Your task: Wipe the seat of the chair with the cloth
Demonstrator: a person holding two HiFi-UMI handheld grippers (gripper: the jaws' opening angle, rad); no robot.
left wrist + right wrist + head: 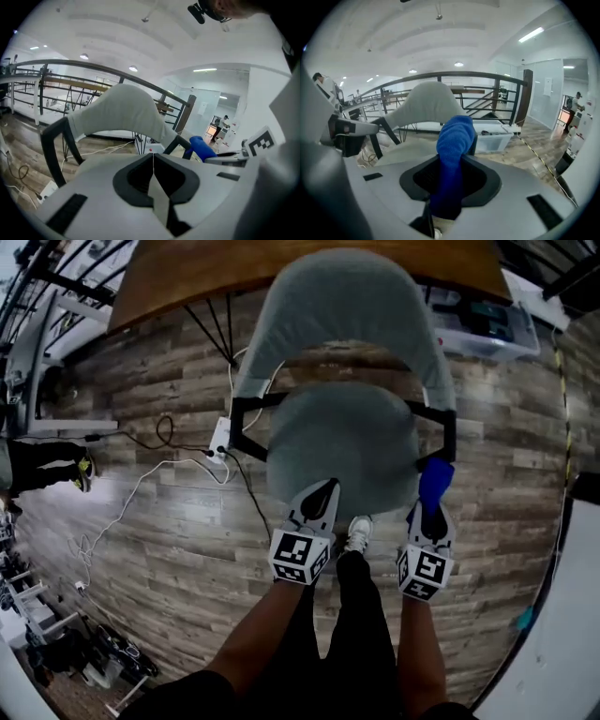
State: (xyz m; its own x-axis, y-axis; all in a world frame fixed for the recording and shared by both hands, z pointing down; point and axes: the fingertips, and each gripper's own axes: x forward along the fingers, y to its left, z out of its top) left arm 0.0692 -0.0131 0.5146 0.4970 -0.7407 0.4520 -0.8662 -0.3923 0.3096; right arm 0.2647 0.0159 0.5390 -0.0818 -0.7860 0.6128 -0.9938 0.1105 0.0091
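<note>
Blue cloth (pixel 453 136) pinched in right tool (pixel 451 164), left tool (pixel 153 158) closed

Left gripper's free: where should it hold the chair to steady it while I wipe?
Probably the thin black arm bar nearest the left gripper, jaws opened, coming from above; the seat and backrest are too broad and rounded to clamp.
</note>
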